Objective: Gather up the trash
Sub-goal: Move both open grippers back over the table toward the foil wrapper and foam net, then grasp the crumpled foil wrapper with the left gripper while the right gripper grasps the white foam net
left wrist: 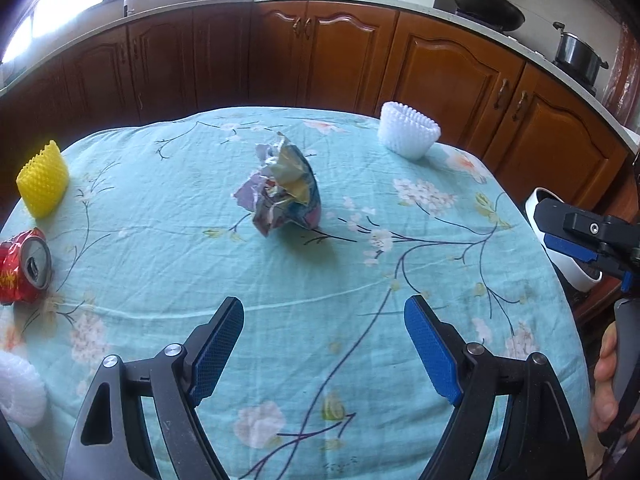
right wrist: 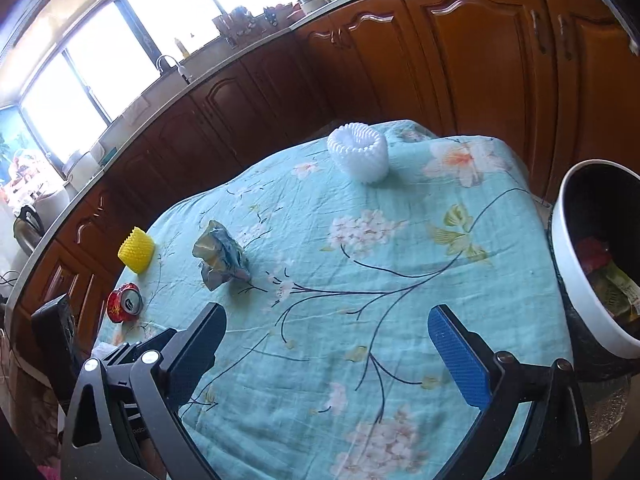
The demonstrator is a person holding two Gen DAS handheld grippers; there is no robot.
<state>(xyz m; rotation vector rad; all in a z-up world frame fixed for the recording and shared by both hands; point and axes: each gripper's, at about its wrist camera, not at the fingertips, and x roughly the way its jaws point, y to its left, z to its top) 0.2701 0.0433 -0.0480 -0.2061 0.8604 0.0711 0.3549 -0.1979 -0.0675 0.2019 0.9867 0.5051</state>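
Observation:
A crumpled foil wrapper [left wrist: 286, 188] lies mid-table; it also shows in the right wrist view [right wrist: 220, 256]. A crushed red can [left wrist: 24, 266] lies at the left edge, also seen from the right wrist [right wrist: 125, 303]. A yellow foam net [left wrist: 43, 184] [right wrist: 137, 249] and a white foam net [left wrist: 408, 130] [right wrist: 359, 151] stand on the cloth. Another white foam piece [left wrist: 18, 392] lies at the near left. My left gripper [left wrist: 324, 344] is open and empty, hovering short of the wrapper. My right gripper [right wrist: 326, 354] is open and empty over the table's right part.
A white bin [right wrist: 576, 276] with trash inside stands off the table's right edge; its rim shows in the left wrist view [left wrist: 560, 256]. The table has a teal flowered cloth [left wrist: 320, 280]. Wooden kitchen cabinets [left wrist: 320, 56] run behind it.

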